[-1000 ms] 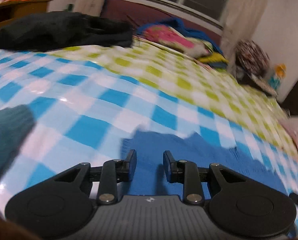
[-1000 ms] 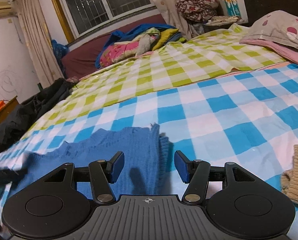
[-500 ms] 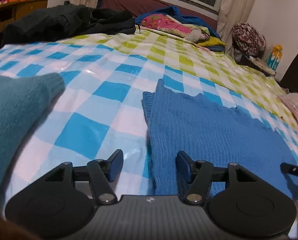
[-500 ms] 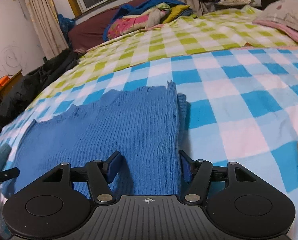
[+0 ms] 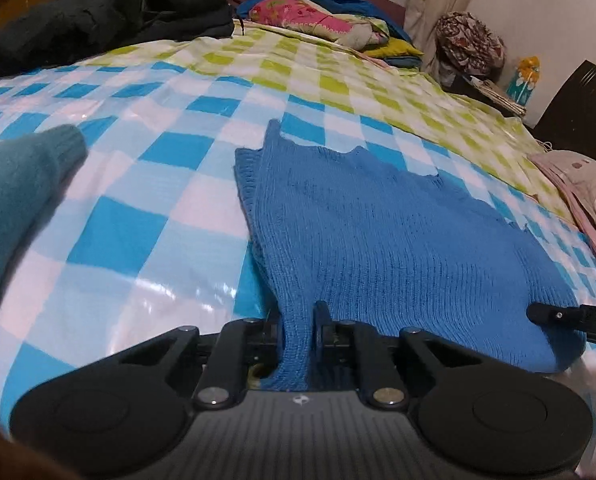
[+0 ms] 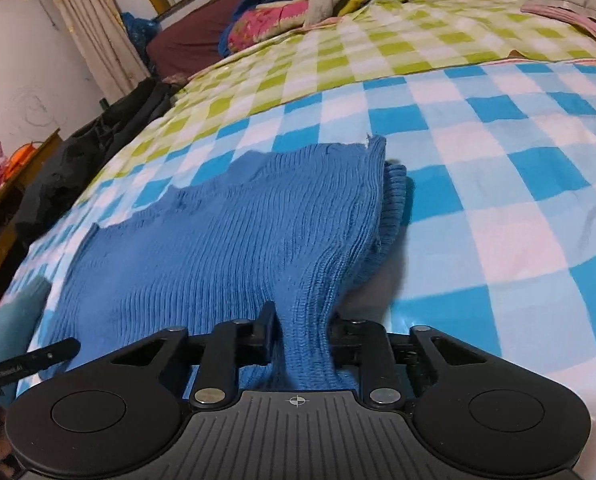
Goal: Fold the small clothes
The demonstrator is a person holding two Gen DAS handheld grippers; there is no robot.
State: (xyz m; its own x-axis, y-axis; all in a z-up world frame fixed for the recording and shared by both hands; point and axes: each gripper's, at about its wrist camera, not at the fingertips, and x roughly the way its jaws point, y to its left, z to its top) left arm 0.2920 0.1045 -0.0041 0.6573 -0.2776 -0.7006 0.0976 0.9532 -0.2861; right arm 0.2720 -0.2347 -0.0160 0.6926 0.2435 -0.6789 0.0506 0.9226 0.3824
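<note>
Item: blue knitted garment (image 5: 382, 232), spread flat on the blue-and-white checked bed cover (image 5: 137, 216), a sleeve tucked beneath its side edge, and its near hem bunched upward at both corners. Left hand-held gripper (image 5: 296, 320), at 6 o'clock in the left wrist view: jaws just closed, pinching the hem's corner; right hand-held gripper (image 6: 302, 332), at 6 o'clock in its own view: jaws likewise just closed, clamped on a gathered ridge of the same hem. Also present: teal knit (image 5: 13, 196) at 9 o'clock, dark clothing pile (image 5: 97, 20) at 11 o'clock, green checked sheet (image 5: 330, 68) at 12 o'clock.
</note>
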